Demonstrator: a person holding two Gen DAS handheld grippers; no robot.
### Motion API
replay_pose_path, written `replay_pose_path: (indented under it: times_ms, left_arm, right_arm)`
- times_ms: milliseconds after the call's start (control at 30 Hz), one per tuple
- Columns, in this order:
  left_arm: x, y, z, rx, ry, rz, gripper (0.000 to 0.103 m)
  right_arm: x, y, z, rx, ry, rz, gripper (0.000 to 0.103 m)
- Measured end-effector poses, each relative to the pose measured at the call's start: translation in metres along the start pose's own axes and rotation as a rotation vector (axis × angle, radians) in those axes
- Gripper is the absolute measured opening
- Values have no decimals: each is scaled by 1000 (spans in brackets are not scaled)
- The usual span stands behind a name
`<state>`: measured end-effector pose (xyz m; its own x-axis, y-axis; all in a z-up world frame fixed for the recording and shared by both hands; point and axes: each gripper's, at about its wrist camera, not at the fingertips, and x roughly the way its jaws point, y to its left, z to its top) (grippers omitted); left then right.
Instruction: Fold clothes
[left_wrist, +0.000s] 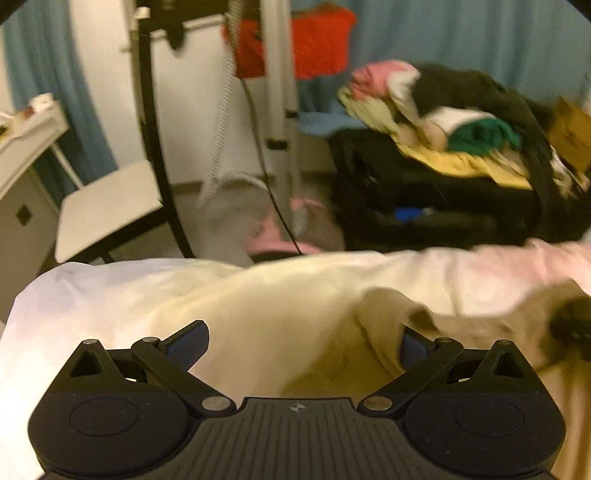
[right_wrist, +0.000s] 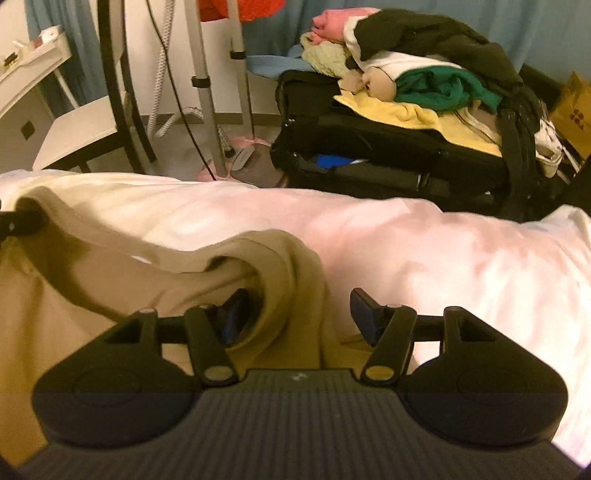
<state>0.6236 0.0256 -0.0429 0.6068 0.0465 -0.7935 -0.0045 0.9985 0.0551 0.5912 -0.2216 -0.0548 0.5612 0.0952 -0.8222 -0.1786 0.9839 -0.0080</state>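
Note:
A beige garment (right_wrist: 110, 266) lies on a white bed sheet (right_wrist: 443, 258). In the right wrist view my right gripper (right_wrist: 299, 317) is open, its jaws wide apart around a raised fold of the garment; the left finger sits inside the fold. In the left wrist view my left gripper (left_wrist: 299, 343) is open over the beige garment (left_wrist: 332, 332), with cloth draped against its right finger (left_wrist: 412, 349). The view is blurred. The other gripper shows as a dark shape at the right edge (left_wrist: 572, 328).
Beyond the bed stands a black suitcase (right_wrist: 369, 147) heaped with mixed clothes (right_wrist: 424, 81). A white chair (right_wrist: 81, 129), a metal stand with cables (right_wrist: 207, 92) and a white desk (right_wrist: 29, 74) stand at the left. A blue curtain hangs behind.

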Motion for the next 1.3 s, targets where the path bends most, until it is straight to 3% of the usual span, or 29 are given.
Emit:
replay_pose_path:
  times_ms: [133,300,567,633,767,967,1067,1300]
  left_arm:
    - [-42,-4,-7,40,-18,-39,103]
    - [-128,-4,-55,25,-150,-44,103]
    - [-278,13,-178,-150,-322,-98,103]
    - [-305,23,-212,-214,-335,-130,103]
    - [-315,47,-246,-338,-313,-134,102]
    - [-325,84,-294,-521,-272,-133,96]
    - [-322,99,-309,-598,-258,-131,92]
    - [-251,114,-281,-650,-285,-117,77]
  right_arm:
    - [-57,8,-38,57,-97,20,62]
    - [-129,18,-86,128,-219,45,62]
    - [-245,33,-164,241,-414,86,62]
    - [-282,38,-202,270,-465,115,62]
    - [-341,44,-281,312,-533,186,63]
    - [-359,43,-355,334,-545,220,63]
    - [-344,37,-368,335,-531,223,63]
    - [-294,19,-371,417,-466,279,64]
